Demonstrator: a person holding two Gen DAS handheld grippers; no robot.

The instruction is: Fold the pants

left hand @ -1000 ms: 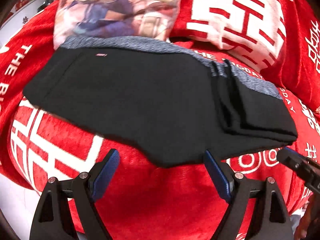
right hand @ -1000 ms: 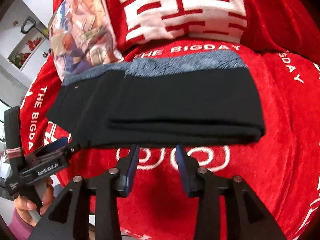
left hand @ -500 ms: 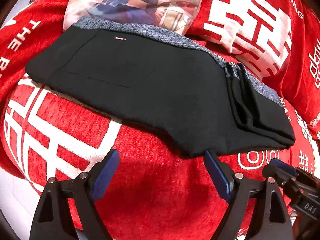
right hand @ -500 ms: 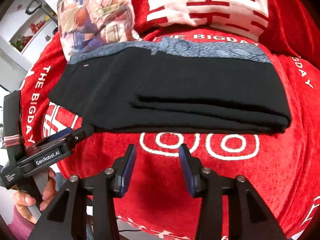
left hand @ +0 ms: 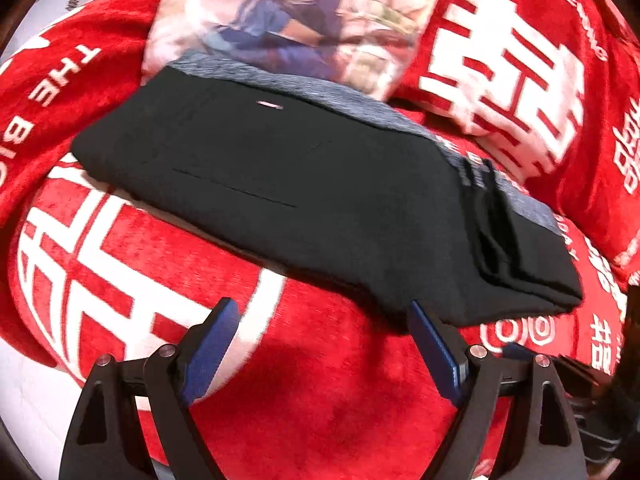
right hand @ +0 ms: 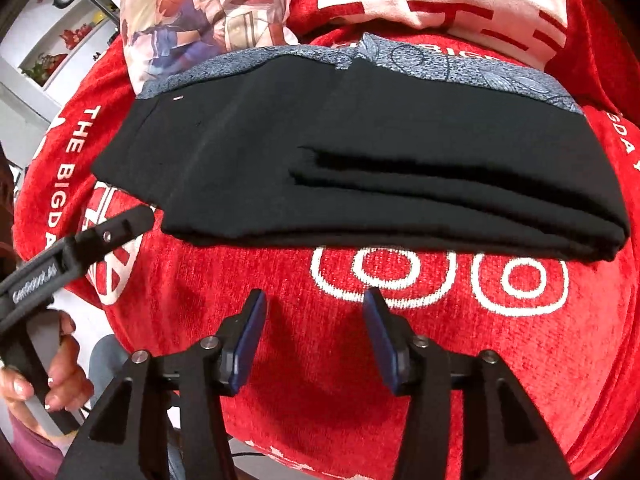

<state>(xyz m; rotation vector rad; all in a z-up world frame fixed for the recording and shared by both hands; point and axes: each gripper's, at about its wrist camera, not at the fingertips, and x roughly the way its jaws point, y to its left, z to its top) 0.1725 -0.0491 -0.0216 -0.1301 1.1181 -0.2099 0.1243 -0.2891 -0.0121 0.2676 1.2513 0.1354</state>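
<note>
On top of the red blanket [right hand: 400, 360] the black pants [right hand: 360, 152] lie folded. Both grippers hover short of their near edge, empty: left gripper [left hand: 320, 344] spread wide, right gripper [right hand: 316, 328] just been opening, probably lining up another fold.

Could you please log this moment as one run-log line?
pants: folded on red blanket | left gripper: open, empty | right gripper: opening, empty

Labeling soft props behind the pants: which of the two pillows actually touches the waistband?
The picture-print pillow: the grey waistband of the pants lies against its lower edge. The red pillow with white characters sits to its right, clear of the band.
</note>
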